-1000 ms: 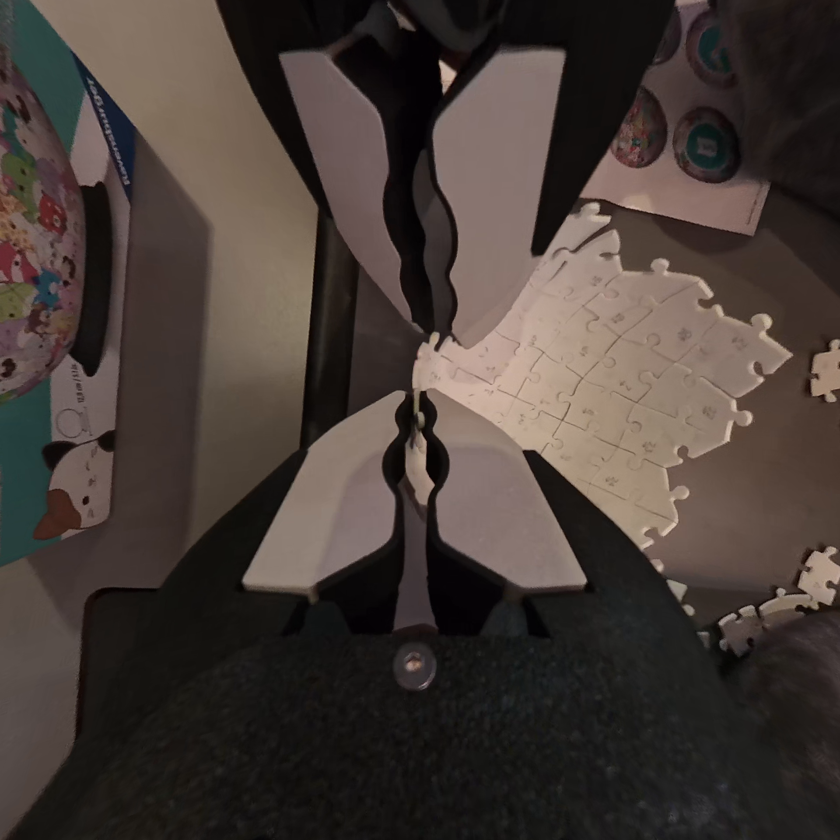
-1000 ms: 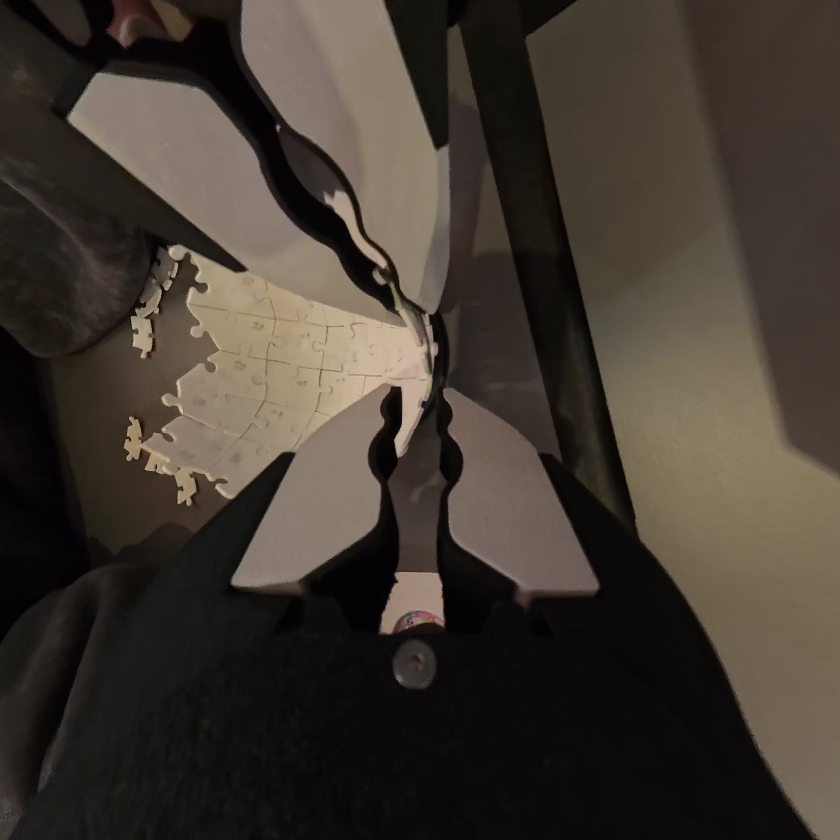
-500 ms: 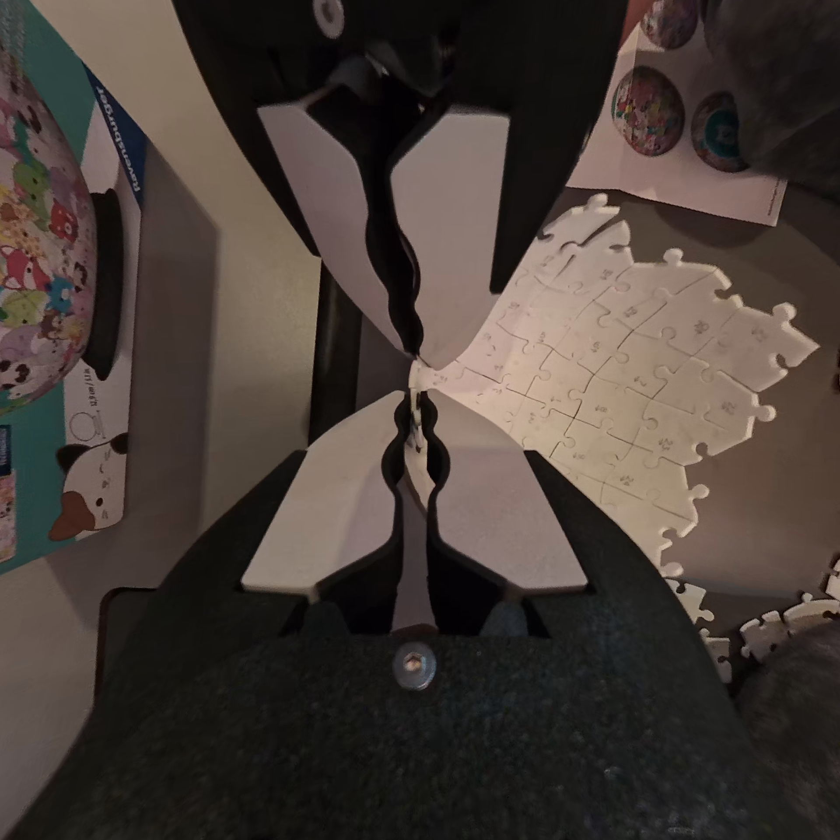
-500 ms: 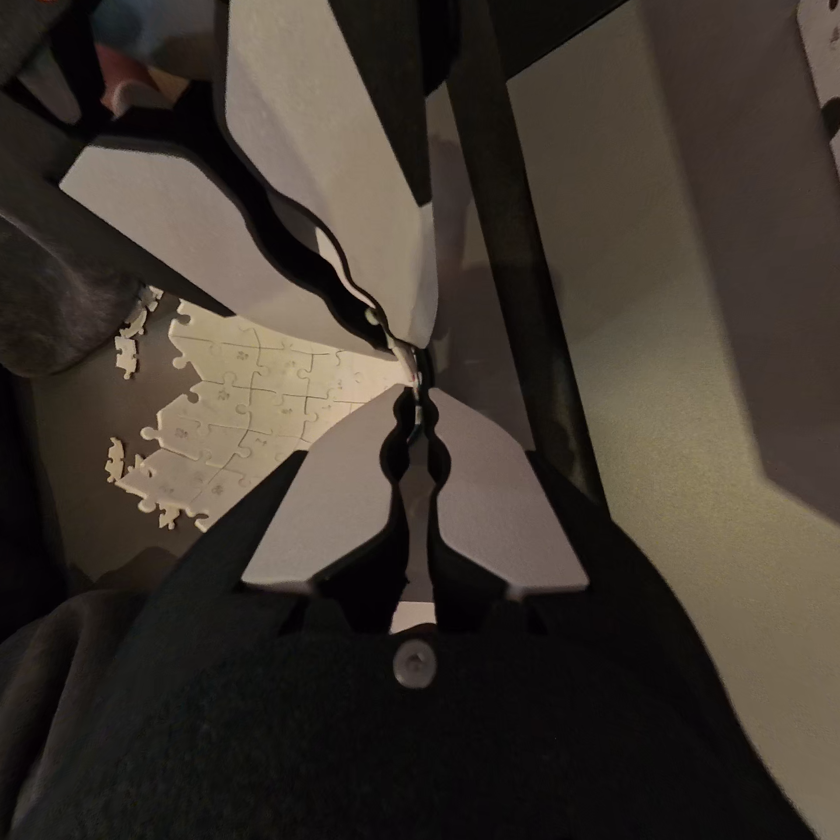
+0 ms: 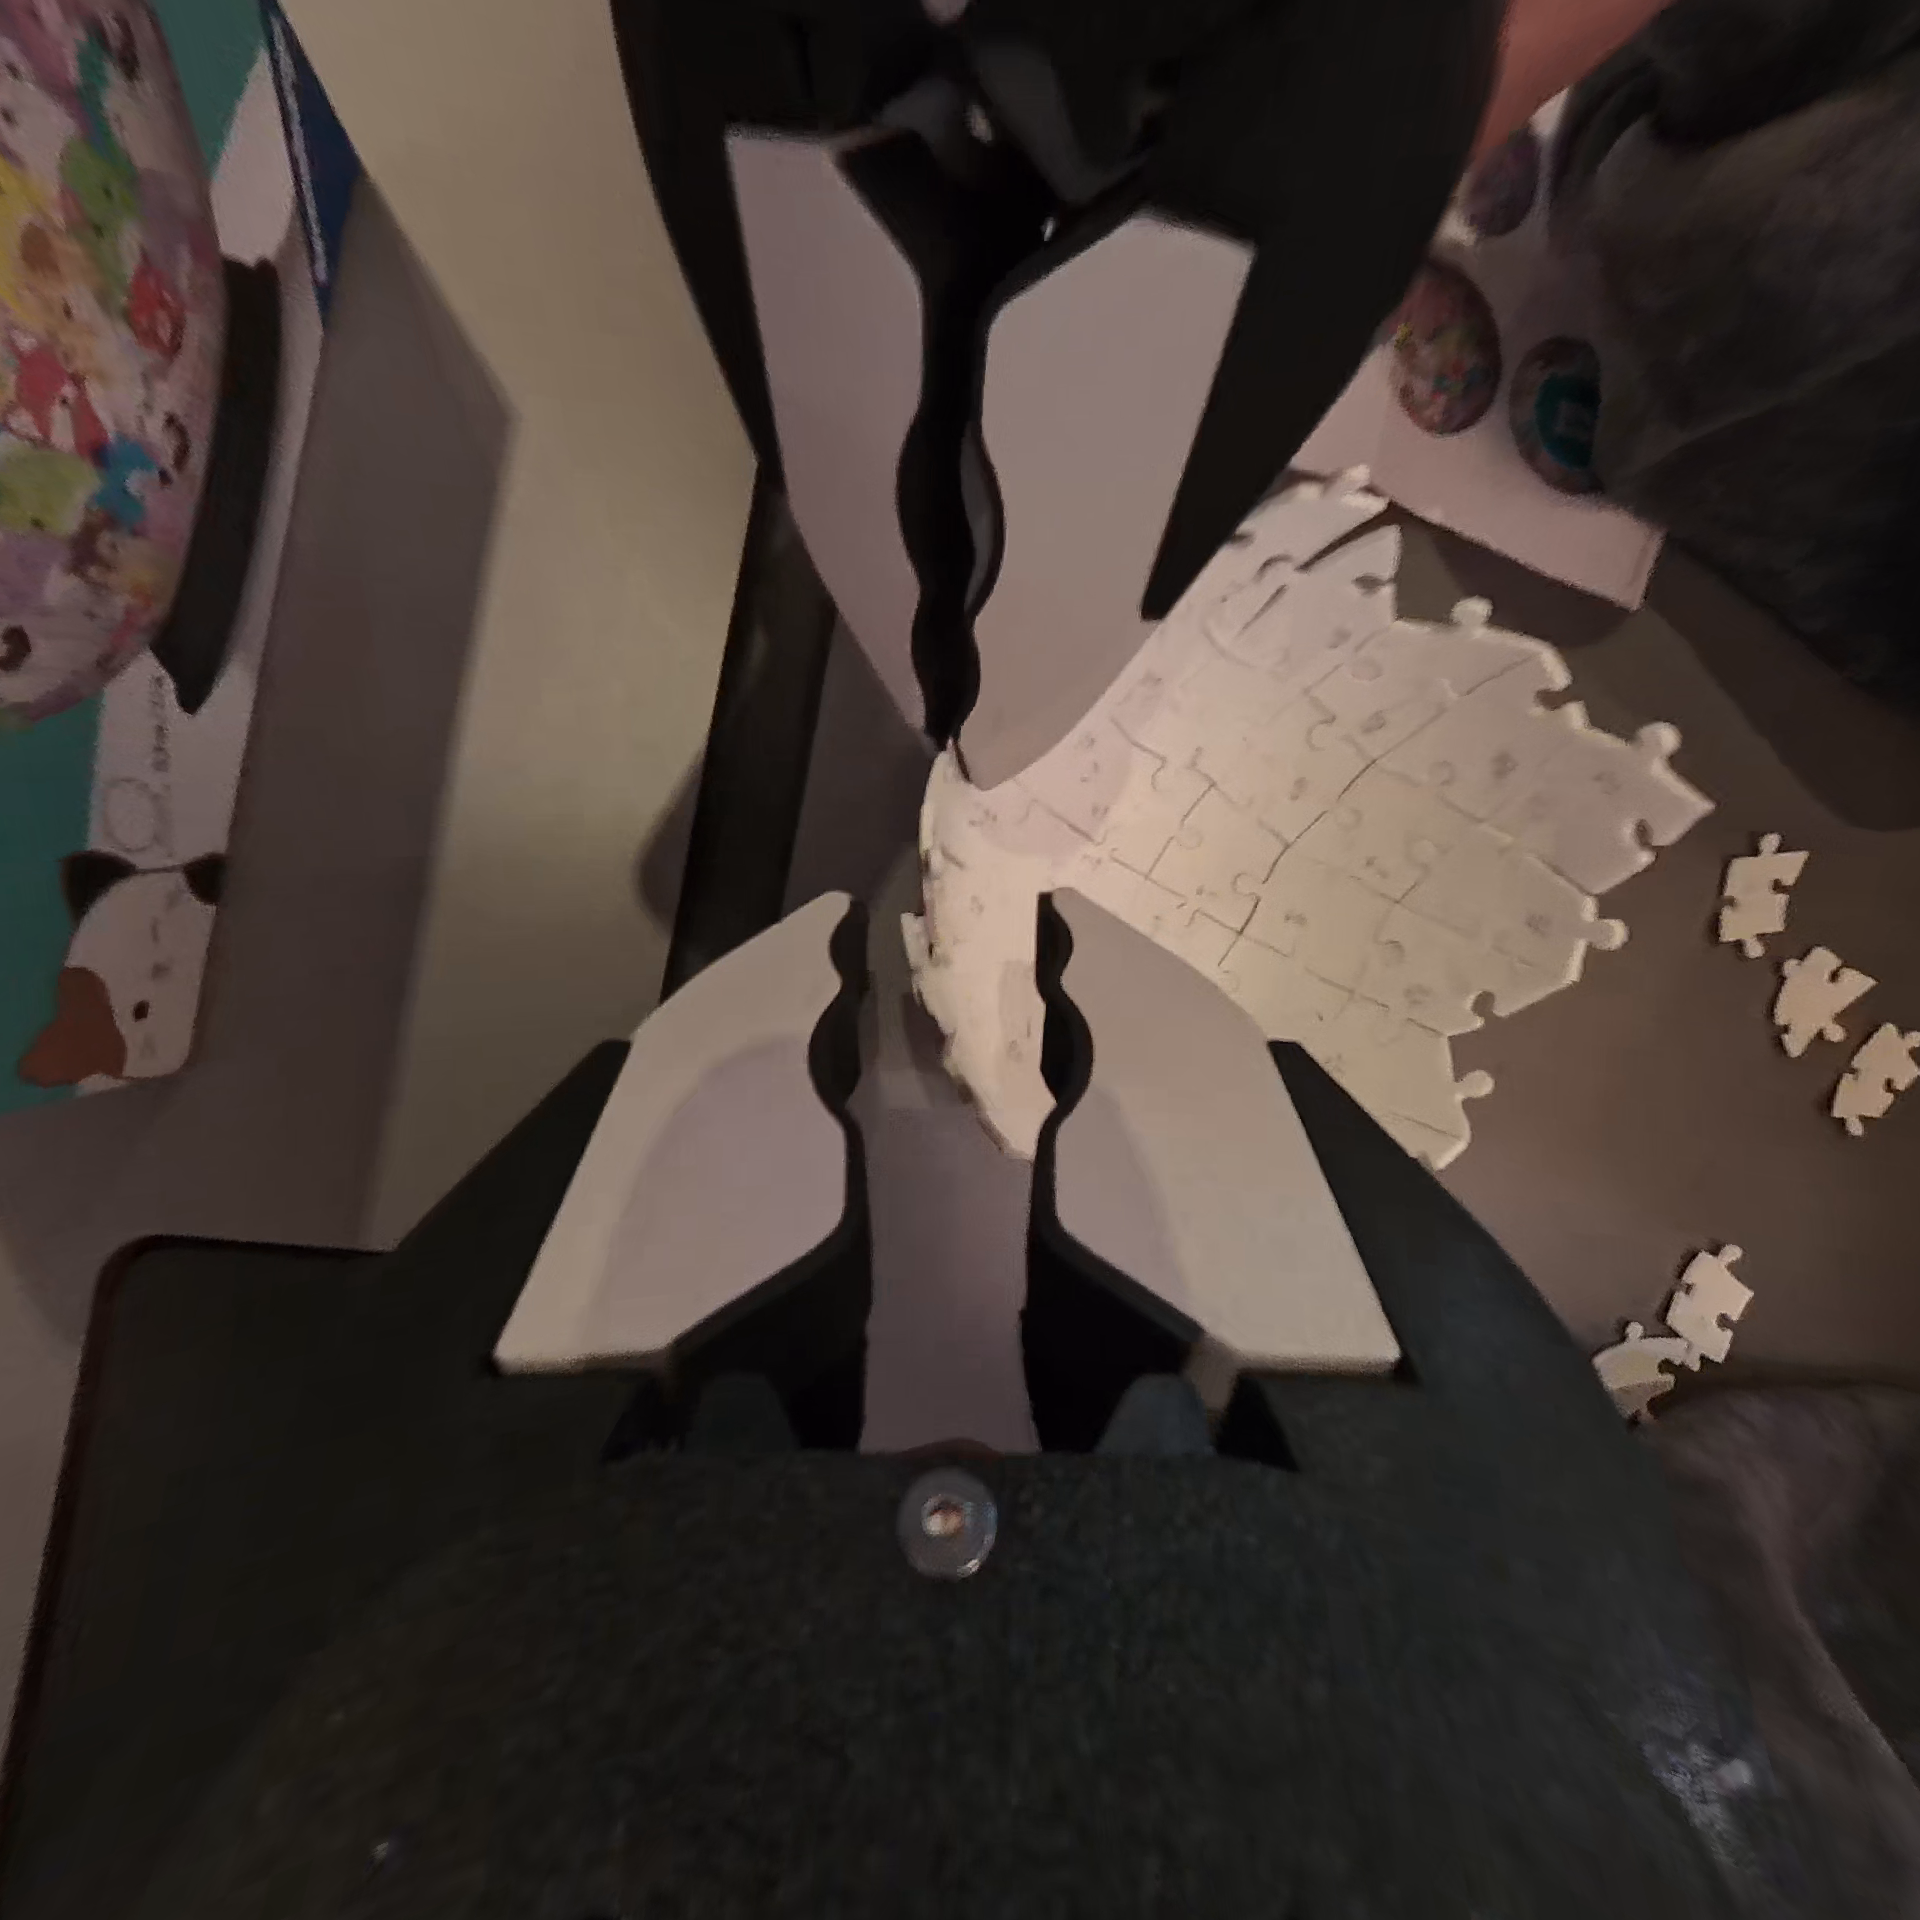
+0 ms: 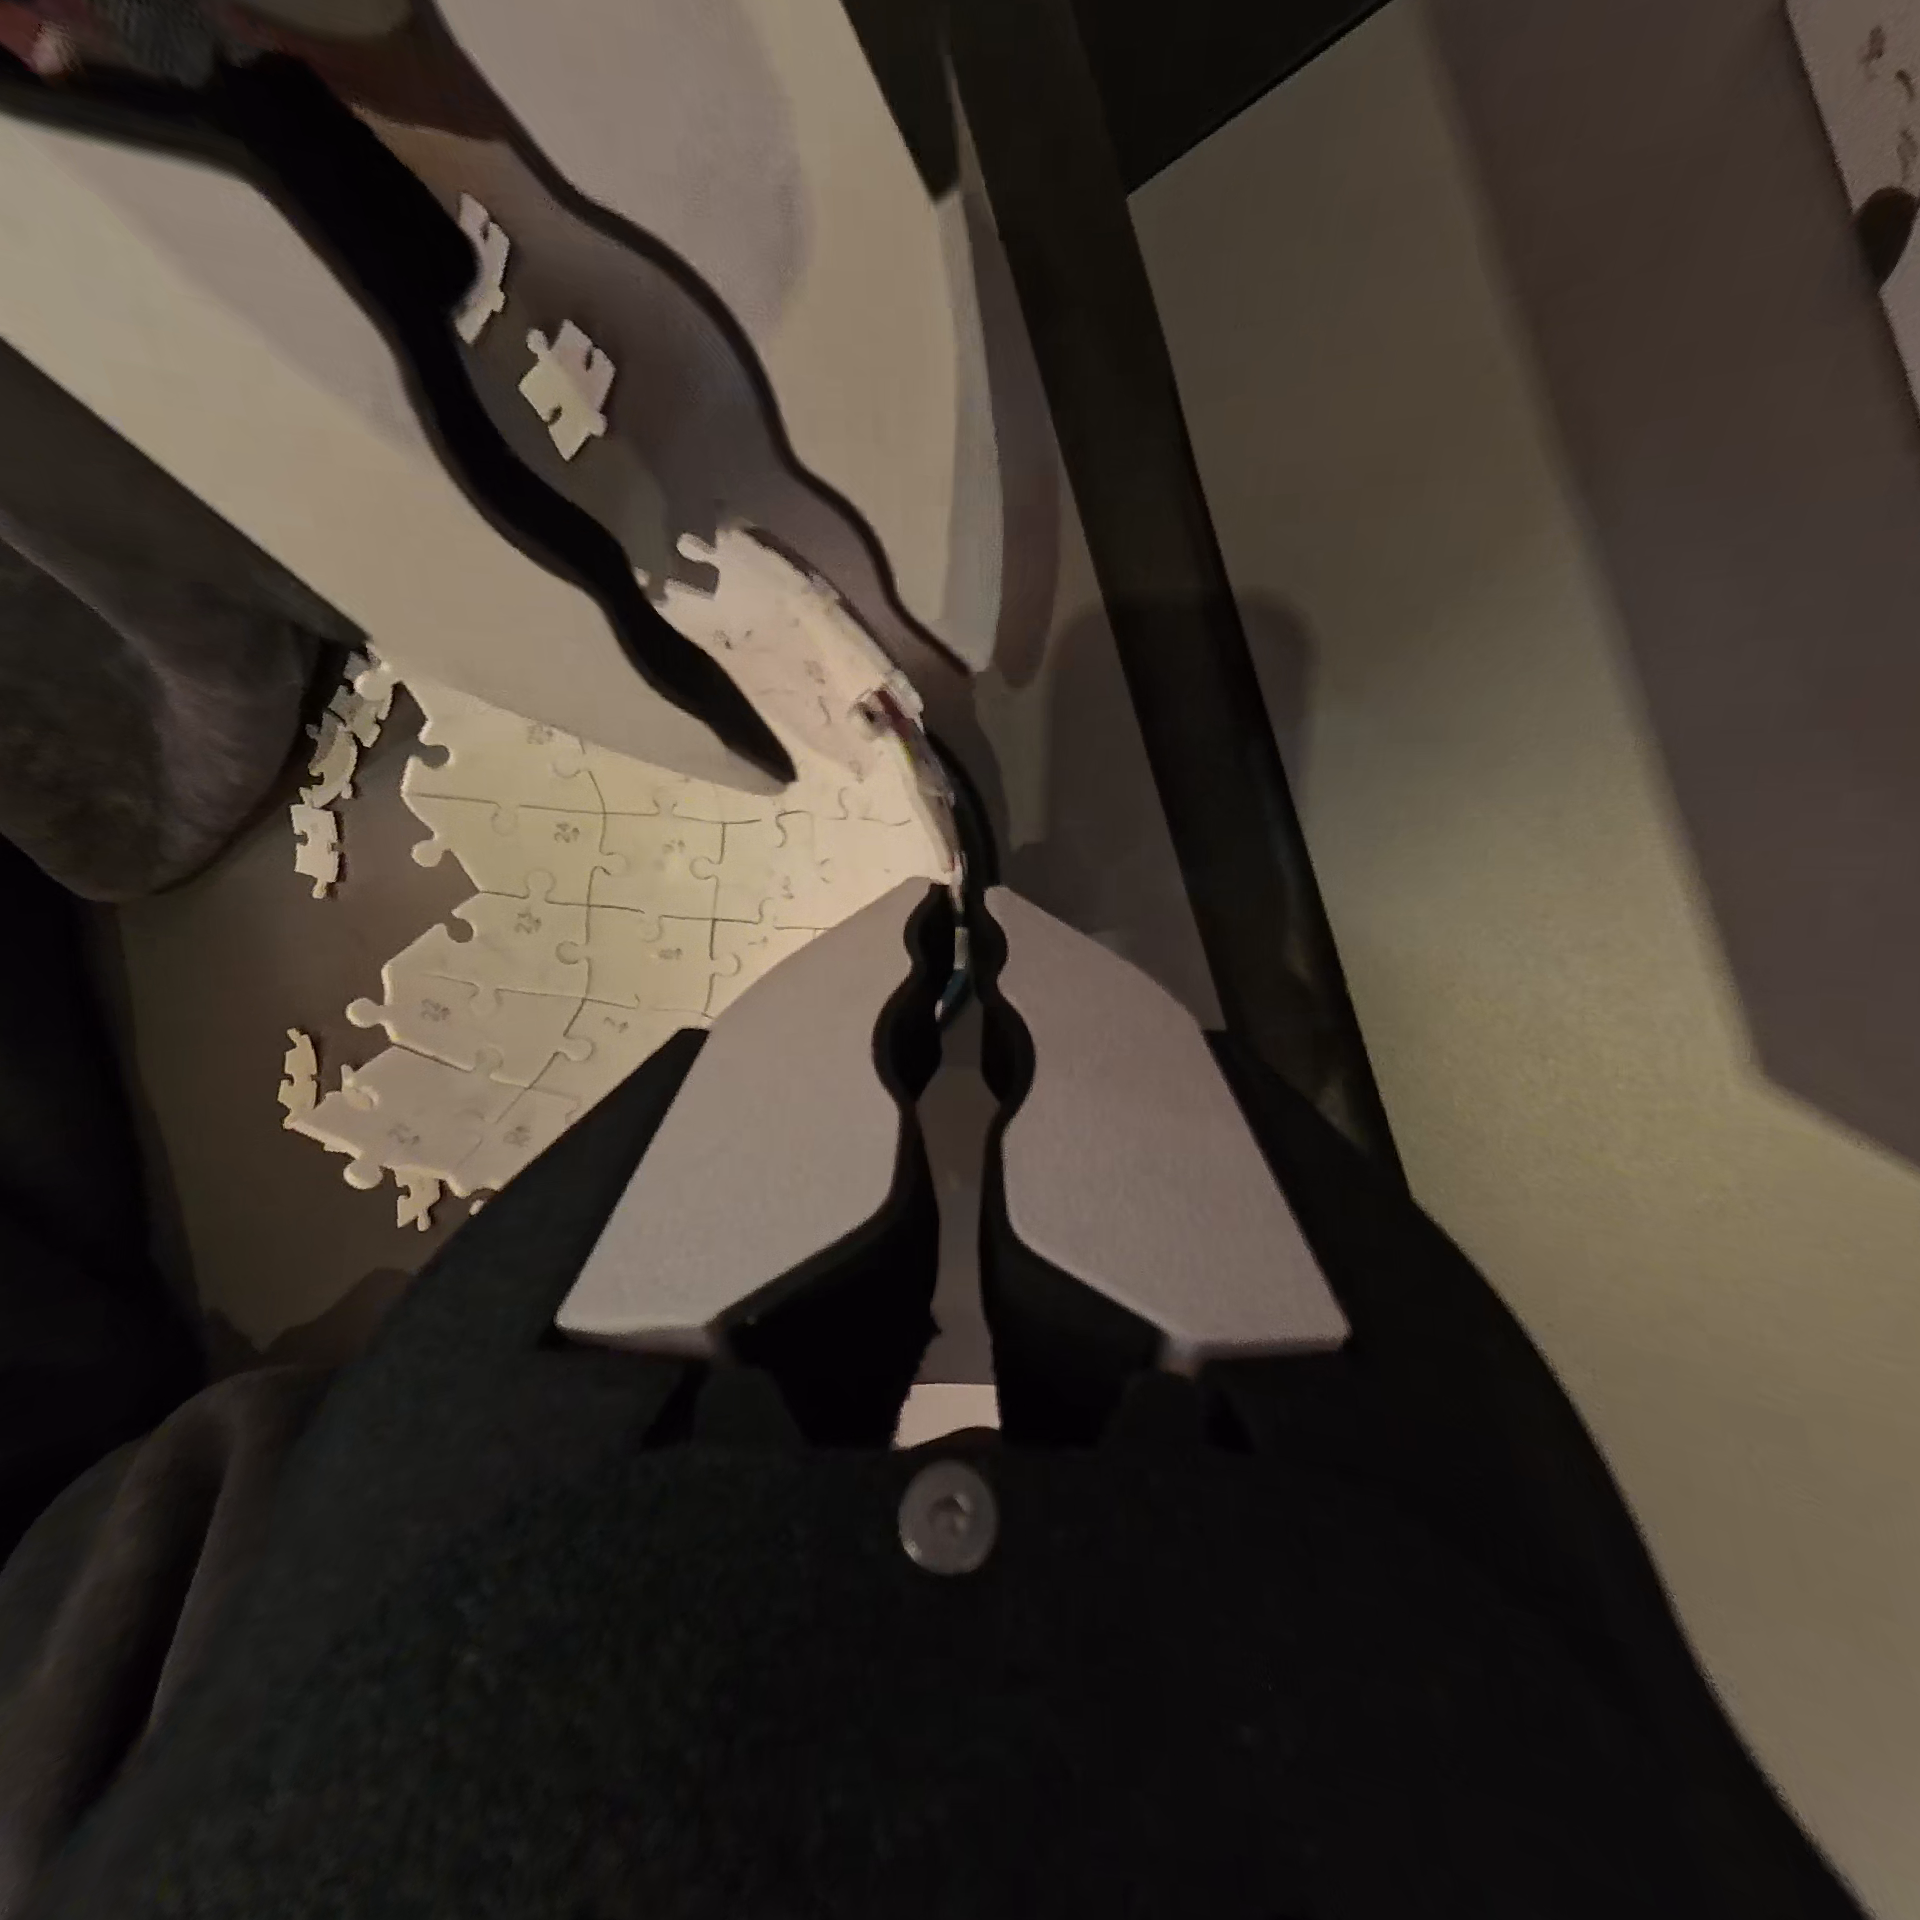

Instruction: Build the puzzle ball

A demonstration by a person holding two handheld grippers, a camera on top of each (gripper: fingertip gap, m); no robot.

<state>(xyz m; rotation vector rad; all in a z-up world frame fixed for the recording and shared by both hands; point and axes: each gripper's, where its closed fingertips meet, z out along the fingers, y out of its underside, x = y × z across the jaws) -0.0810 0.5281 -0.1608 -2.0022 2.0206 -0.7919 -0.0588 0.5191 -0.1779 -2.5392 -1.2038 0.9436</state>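
Left tongs [image 5: 945, 925] have released, now wide around one curved puzzle sheet [image 5: 1351, 862]; right tongs [image 6: 961, 914] pinch its edge; five loose pieces [image 5: 1823, 1003] lie right.

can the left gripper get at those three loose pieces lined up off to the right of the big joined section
Probably yes. The left gripper is open, its jaws either side of the joined section's edge, which the right gripper grips. The three loose pieces lie uncovered on the dark surface beyond it.
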